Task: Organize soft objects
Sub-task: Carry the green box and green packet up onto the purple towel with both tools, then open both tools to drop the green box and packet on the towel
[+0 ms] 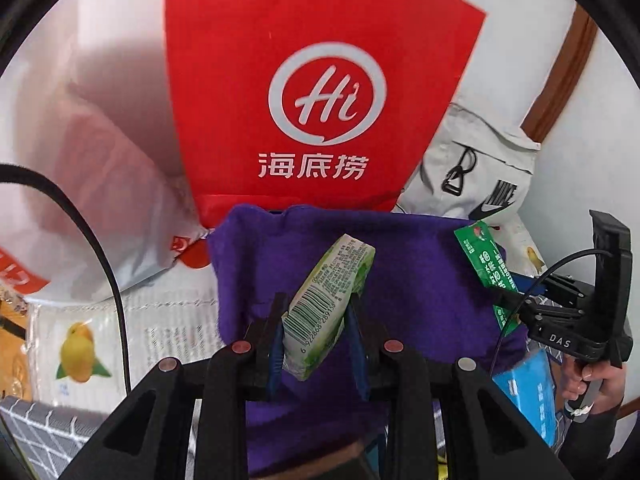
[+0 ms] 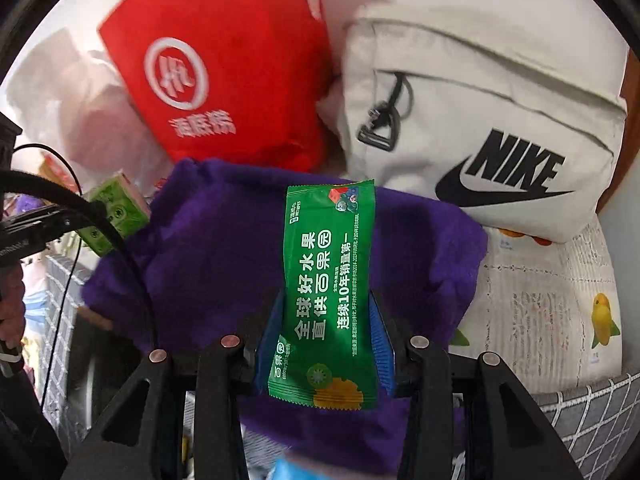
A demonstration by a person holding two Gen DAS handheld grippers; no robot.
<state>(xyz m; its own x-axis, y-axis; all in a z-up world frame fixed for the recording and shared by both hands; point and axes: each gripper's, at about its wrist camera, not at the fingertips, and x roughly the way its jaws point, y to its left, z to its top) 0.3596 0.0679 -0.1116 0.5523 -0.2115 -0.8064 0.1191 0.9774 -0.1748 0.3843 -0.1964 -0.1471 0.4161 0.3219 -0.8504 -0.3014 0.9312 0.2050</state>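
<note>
My left gripper (image 1: 316,320) is shut on a light green tissue pack (image 1: 326,300) with a barcode, held tilted above a purple cloth (image 1: 420,280). My right gripper (image 2: 326,328) is shut on a dark green sachet (image 2: 330,280) with white Chinese print, also above the purple cloth (image 2: 200,248). The right gripper with its sachet (image 1: 486,268) shows at the right of the left wrist view. The tissue pack (image 2: 116,212) shows at the left of the right wrist view.
A red Haidilao bag (image 1: 312,80) stands behind the cloth, with a white plastic bag (image 1: 100,184) to its left and a cream Nike bag (image 2: 492,132) to its right. A fruit-print mat (image 2: 552,312), a grey checked cover (image 2: 600,420) and a blue pack (image 1: 528,392) lie around.
</note>
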